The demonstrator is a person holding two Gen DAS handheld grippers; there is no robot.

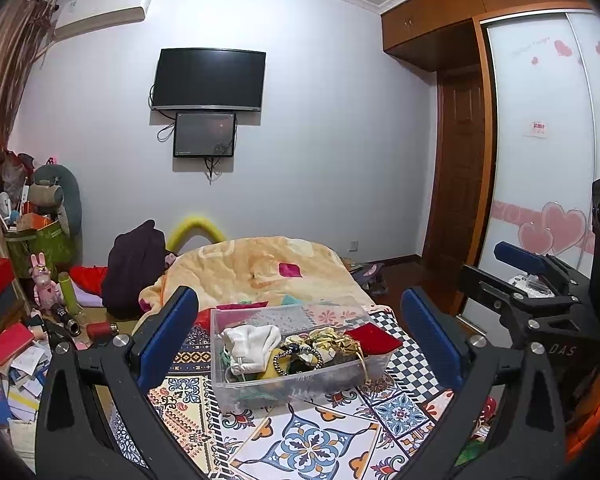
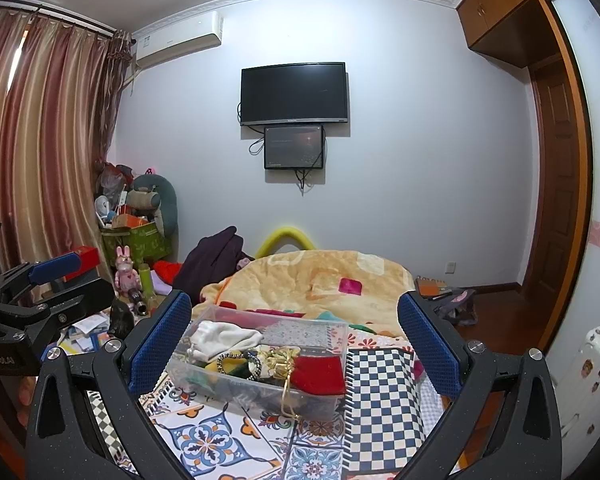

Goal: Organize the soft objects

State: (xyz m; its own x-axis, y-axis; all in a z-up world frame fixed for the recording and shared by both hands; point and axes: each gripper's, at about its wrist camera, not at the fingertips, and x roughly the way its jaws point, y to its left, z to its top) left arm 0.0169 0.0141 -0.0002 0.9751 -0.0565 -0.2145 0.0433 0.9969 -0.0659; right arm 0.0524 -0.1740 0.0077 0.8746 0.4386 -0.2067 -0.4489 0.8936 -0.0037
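- You are holding both grippers above the patterned bedspread (image 1: 312,444), with the clear plastic bin (image 1: 300,384) resting on it straight ahead of the fingers.
- Your left gripper (image 1: 300,344) is facing the bin's long side almost square on, so its long axis is running left to right across that view; in the right wrist view the bin (image 2: 256,390) is lying skewed, one corner towards you.
- Your right gripper (image 2: 296,348) is hanging spread wide and gripping nothing; the left one is likewise released and empty, and neither is touching the bin.
- The soft things are already lying inside: a white cloth pouch (image 1: 256,344) at the left end, a red velvet pouch (image 1: 374,339) at the right end, and a tangle of gold fabric and beads between them, though you are not getting a clear enough look to name each piece.
- The left gripper seems nearer the white pouch, the right gripper nearer the red pouch (image 2: 320,374).
- Both are standing above and short of the bin, so you are probably needing a forward, downward reach.
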